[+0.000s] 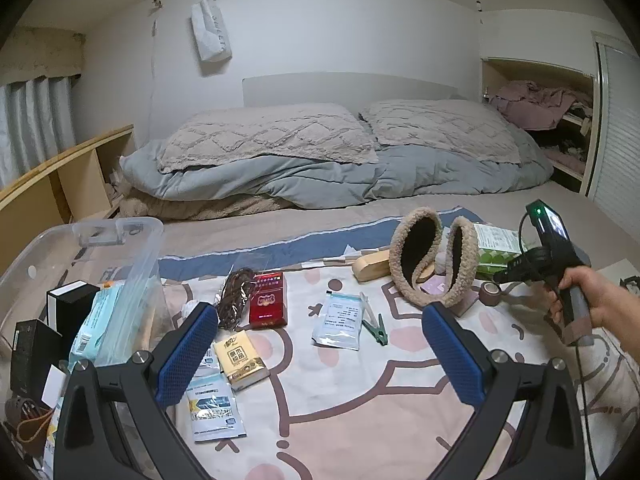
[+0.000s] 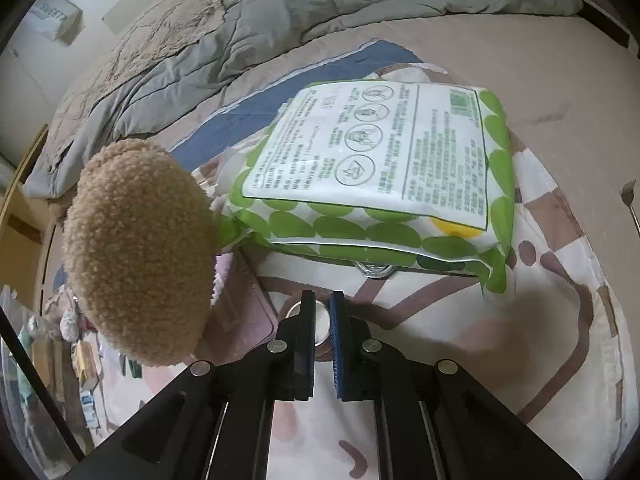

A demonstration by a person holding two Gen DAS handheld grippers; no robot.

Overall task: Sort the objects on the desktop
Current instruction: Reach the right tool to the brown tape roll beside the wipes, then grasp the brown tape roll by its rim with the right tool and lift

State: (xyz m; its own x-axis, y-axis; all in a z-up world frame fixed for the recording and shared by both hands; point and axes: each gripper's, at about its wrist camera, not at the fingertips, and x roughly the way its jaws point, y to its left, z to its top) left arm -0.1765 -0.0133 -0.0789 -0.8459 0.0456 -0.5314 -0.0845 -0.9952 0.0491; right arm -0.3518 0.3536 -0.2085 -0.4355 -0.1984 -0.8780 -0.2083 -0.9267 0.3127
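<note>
The right gripper (image 2: 322,308) points steeply down at the patterned blanket (image 2: 440,360), its blue pads pinched on the wall of a small tape roll (image 2: 320,320) lying beside fuzzy earmuffs (image 2: 140,252) and a green-dotted tissue pack (image 2: 380,168). The left gripper (image 1: 320,320) hovers wide apart, empty.

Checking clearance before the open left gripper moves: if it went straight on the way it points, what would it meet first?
Probably the white sachet and green clip on the blanket, which lie between and beyond the open left gripper. Depth is unclear; the earmuffs sit farther back.
</note>
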